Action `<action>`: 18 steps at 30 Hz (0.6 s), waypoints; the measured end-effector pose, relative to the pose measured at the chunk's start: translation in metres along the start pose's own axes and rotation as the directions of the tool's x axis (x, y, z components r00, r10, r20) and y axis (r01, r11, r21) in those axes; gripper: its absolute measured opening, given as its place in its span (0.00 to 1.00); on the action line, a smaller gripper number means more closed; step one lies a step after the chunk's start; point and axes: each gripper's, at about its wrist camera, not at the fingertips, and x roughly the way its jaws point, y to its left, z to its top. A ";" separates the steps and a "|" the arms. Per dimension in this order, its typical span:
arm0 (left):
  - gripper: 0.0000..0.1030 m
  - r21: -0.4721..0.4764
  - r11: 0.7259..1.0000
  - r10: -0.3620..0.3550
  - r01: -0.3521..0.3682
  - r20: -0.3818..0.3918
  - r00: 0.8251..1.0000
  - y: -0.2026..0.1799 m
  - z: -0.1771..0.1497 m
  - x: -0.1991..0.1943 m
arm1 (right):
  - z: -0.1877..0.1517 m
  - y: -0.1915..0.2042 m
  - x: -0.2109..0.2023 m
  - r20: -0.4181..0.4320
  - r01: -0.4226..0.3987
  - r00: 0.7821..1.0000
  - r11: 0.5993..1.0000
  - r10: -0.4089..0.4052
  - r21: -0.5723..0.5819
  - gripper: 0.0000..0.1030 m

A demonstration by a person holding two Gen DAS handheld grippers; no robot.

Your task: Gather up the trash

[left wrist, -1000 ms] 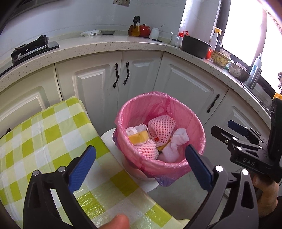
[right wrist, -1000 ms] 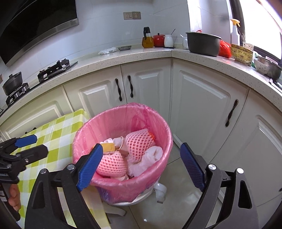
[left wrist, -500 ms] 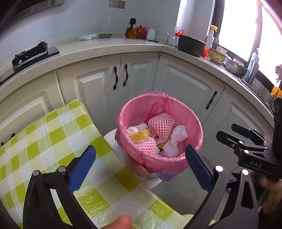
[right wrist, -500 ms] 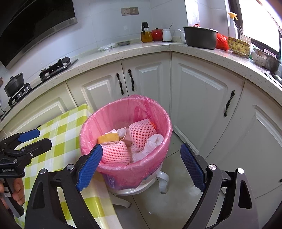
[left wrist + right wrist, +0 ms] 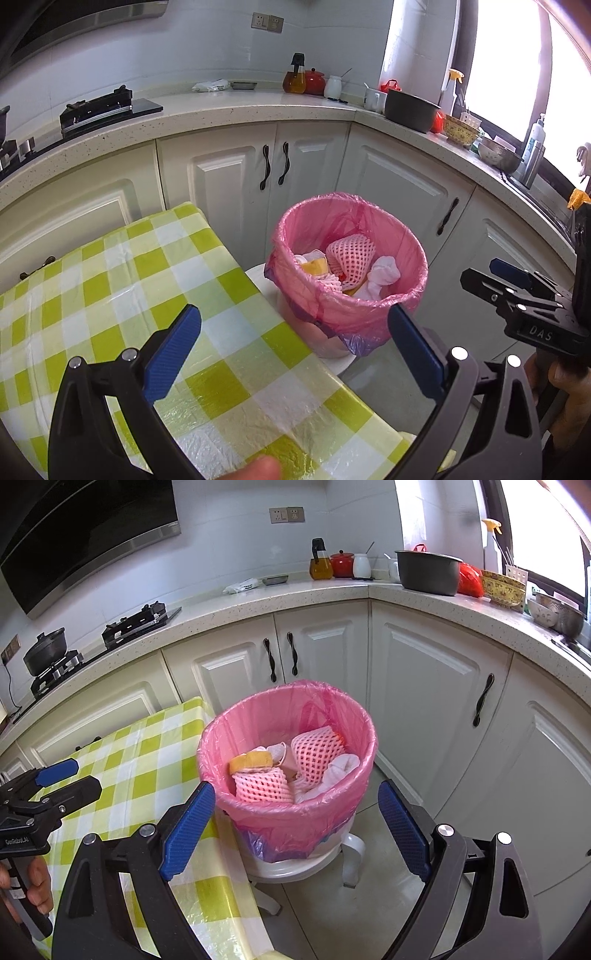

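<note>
White cabinets point(image 5: 436, 672) curved behind the bin point(image 5: 288, 775); only the right view showed its stool point(image 5: 295, 867). Both the left gripper point(image 5: 295, 354) and right gripper point(image 5: 295, 830) hung spread and empty, floor point(image 5: 351, 915) open beside the table point(image 5: 129, 295) edge.

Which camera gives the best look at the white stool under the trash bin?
The right wrist view. There the white stool shows its seat edge and curved legs on the floor beneath the pink-lined bin. In the left wrist view only a sliver of the seat shows, between the checked table and the bin.

You have one pink-lined bin point(image 5: 288, 808) holding two pink foam nets point(image 5: 263, 787), one yellow piece point(image 5: 251, 761) and white wads point(image 5: 341, 767). Both grippers point(image 5: 293, 352) point(image 5: 295, 829) gape, empty.
</note>
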 end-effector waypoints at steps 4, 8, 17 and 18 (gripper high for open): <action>0.95 0.018 1.000 -0.013 0.013 -0.003 1.000 -0.005 0.000 0.000 | 0.000 0.002 0.000 -0.002 0.004 1.000 1.000 -0.004 -0.007 0.82; 0.95 0.017 1.000 -0.020 0.020 -0.004 1.000 -0.007 0.000 0.002 | -0.001 0.001 0.001 -0.005 0.010 1.000 1.000 -0.010 -0.008 0.82; 0.95 0.017 0.999 -0.029 0.029 -0.008 1.000 -0.008 0.001 0.004 | -0.002 0.002 0.003 -0.010 0.011 1.000 1.000 -0.011 -0.012 0.82; 0.95 0.017 0.999 -0.030 0.030 -0.009 1.000 -0.008 0.001 0.005 | -0.002 0.001 0.003 -0.010 0.009 1.000 1.000 -0.010 -0.010 0.82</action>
